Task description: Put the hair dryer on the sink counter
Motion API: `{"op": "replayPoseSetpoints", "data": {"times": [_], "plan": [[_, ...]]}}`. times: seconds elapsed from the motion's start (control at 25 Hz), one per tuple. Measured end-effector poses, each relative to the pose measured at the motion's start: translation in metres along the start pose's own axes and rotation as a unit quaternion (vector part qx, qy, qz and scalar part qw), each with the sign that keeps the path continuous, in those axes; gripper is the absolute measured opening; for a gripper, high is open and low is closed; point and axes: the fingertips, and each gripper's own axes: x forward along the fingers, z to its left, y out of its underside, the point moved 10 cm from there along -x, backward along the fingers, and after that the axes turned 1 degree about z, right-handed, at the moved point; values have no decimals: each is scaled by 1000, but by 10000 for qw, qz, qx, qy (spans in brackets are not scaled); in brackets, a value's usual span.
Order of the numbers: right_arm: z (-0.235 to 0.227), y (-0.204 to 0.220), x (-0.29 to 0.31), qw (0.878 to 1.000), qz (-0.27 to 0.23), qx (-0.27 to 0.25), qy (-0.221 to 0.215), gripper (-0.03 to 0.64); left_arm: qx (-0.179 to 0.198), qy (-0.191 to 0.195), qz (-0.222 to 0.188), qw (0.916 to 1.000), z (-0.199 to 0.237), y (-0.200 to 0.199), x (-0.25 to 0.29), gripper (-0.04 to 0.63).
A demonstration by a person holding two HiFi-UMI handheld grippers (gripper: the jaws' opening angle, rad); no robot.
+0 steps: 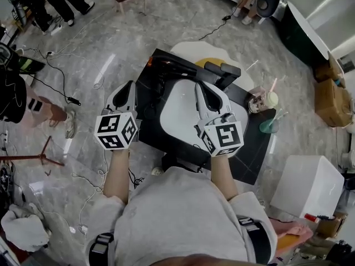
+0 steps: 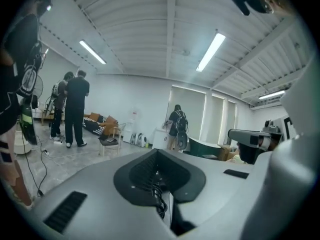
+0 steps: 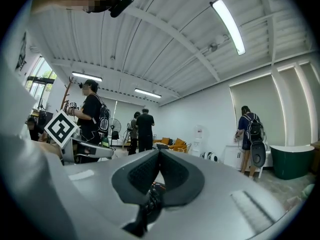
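Judging placement done: hair dryer lay on sink counter, far-left edge, behind basin. 2 grippers, left gripper and right gripper, hovered above, jaws pressed together, gripping nothing. Only withdrawal seemed left.

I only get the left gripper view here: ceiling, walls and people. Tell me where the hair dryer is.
Observer: The hair dryer lies on the black counter, along its far edge behind the white basin.
Operator: Give me the right gripper.
Observer: The right gripper hangs over the right side of the basin, fingers shut.
Operator: Name what stands on the counter near it.
Observer: A pink cup stands on the counter just right of the basin.
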Motion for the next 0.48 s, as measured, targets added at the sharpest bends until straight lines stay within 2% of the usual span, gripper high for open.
{"op": "replayPoseSetpoints", "data": {"times": [0.48], "plan": [[40, -18, -56, 9997, -202, -85, 108, 11, 334, -294, -938, 9946, -12, -27, -104, 8]]}}
